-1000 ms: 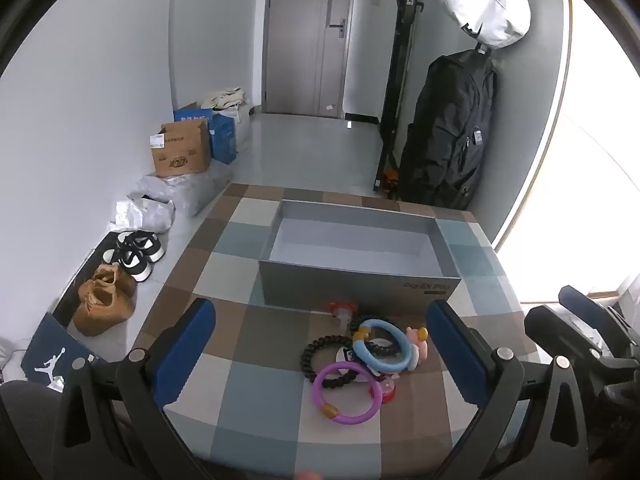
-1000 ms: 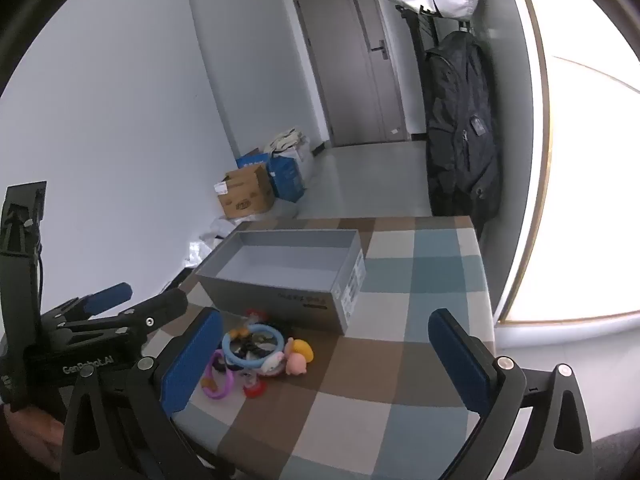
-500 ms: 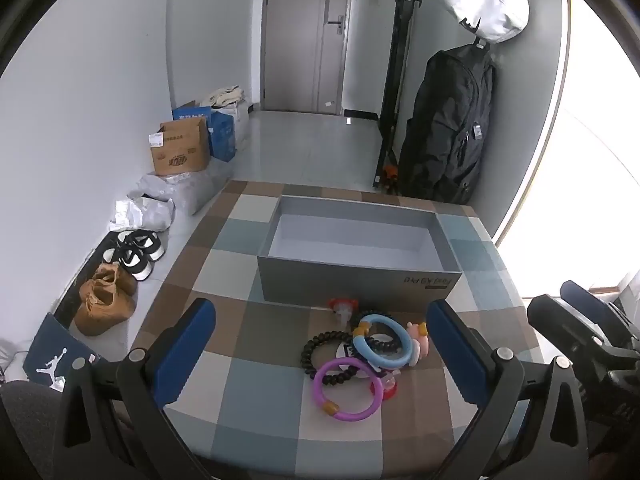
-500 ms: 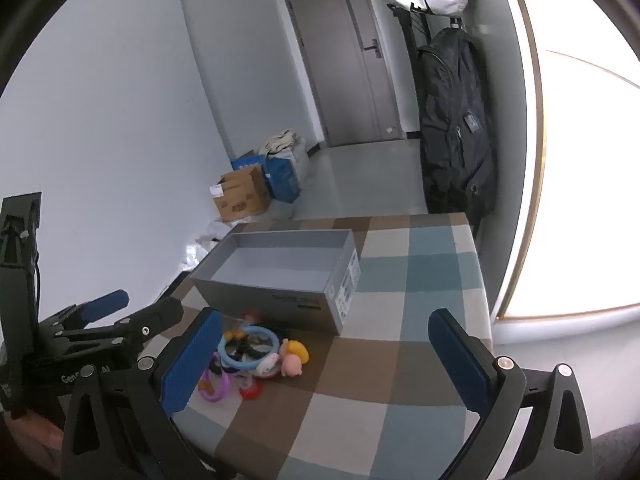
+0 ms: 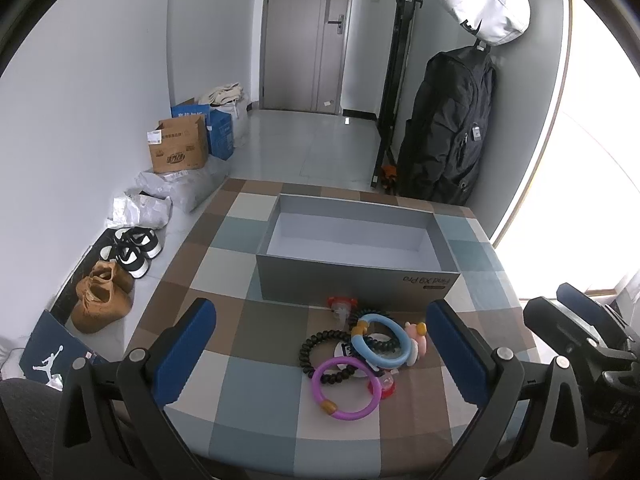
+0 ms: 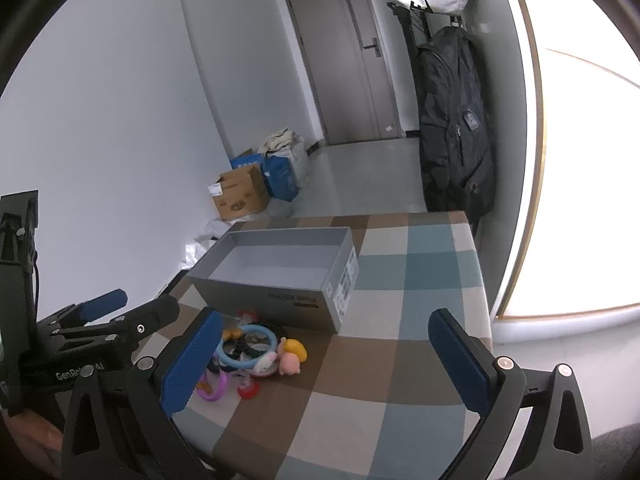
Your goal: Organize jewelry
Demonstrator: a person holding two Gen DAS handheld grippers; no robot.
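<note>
A pile of jewelry lies on the checked table in front of an open grey box (image 5: 356,284) (image 6: 280,292): a purple bangle (image 5: 346,388), a blue bangle (image 5: 382,340) (image 6: 248,346), a black bead bracelet (image 5: 320,346), a red clip (image 5: 341,304) and a pink and yellow charm (image 6: 292,360). The box is empty. My left gripper (image 5: 320,352) is open, hovering above the pile. My right gripper (image 6: 324,360) is open, to the right of the pile.
The checked table (image 5: 224,372) ends near the bottom of both views. Shoes (image 5: 104,296), cardboard boxes (image 5: 180,148) and bags lie on the floor to the left. A black backpack (image 5: 448,128) hangs at the back right.
Both grippers have shifted slightly; the left view has drawn a little closer to the pile. The jewelry and the box have not moved.
</note>
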